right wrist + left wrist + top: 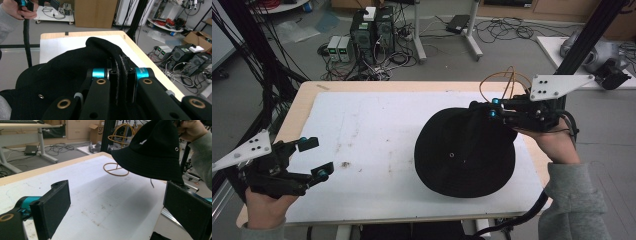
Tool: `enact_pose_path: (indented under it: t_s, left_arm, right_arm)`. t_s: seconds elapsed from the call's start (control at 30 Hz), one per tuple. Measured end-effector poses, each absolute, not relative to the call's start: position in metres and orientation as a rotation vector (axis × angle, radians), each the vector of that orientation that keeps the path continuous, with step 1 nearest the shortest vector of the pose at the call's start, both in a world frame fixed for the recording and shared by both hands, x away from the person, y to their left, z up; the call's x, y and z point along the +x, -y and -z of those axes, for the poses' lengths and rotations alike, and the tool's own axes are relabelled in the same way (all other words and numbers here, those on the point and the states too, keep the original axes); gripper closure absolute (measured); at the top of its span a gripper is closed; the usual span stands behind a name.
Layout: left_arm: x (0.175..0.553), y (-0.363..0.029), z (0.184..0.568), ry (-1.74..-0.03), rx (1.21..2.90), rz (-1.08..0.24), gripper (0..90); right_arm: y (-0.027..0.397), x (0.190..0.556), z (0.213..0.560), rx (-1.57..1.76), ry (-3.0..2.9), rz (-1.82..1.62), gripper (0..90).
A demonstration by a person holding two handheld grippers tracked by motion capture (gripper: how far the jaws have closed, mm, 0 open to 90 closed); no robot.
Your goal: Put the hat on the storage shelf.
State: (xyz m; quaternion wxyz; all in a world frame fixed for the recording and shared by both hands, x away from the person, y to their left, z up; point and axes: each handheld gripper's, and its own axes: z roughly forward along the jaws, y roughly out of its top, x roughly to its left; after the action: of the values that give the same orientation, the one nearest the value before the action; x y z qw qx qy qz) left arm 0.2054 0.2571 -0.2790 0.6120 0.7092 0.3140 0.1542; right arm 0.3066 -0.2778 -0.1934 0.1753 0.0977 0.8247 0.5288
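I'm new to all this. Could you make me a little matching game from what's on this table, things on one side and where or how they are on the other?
Things:
1. black bucket hat
2. left gripper
3. right gripper
4. wire hat stand

States:
A. open, holding nothing, near the table's left edge
B. tan-coloured, at the far right of the table behind the hat
C. lifted above the white table cover, hanging from a pinched brim
D. shut on the brim

Pairs: 1-C, 2-A, 3-D, 4-B
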Motion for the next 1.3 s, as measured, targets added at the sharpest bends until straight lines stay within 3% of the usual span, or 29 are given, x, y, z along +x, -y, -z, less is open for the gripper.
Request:
enact_pose_path:
  t_s: [1.3]
  left_arm:
    - [0.202, -0.268, 0.281, -0.738, 1.615, -0.348, 7.7]
  right_arm:
    - [0.274, 0.334, 0.117, 0.255, -2.318, -1.443, 87.3]
